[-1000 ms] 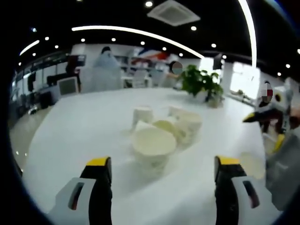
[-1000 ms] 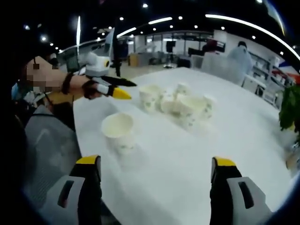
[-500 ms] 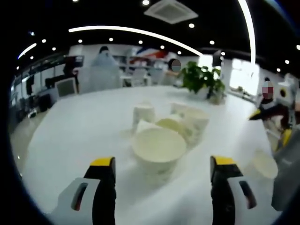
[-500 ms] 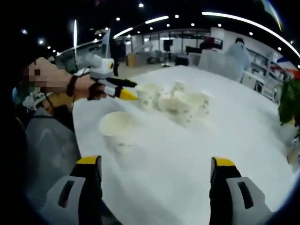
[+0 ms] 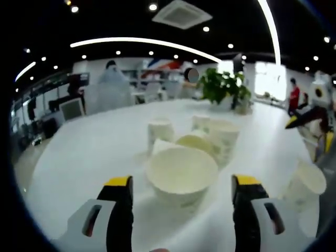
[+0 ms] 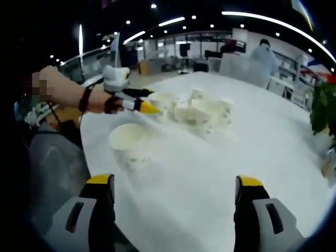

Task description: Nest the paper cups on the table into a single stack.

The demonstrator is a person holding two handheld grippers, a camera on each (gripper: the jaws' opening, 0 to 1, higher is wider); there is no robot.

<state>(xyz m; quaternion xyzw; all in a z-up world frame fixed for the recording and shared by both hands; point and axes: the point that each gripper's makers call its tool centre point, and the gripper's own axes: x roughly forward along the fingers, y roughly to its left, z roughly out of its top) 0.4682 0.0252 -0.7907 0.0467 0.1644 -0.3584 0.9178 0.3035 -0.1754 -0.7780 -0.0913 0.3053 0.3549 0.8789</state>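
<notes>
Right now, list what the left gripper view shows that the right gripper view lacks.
Left gripper view: a leafy plant at the table's far end and the nearest cup between the open jaws. Right gripper view: a hand carrying the left gripper toward the cups, and a seated person's lap. Both: the white table, the clustered cups, and a lone cup.

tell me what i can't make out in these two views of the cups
- Cup cluster, left gripper view: the near cup hides those behind it, so the count is unclear.
- Cup cluster, right gripper view: small and blurred; cups merge together.
- Lone cup, left gripper view: partly cut off by the edge.
- Left gripper, right gripper view: too small to tell whether it touches a cup.
</notes>
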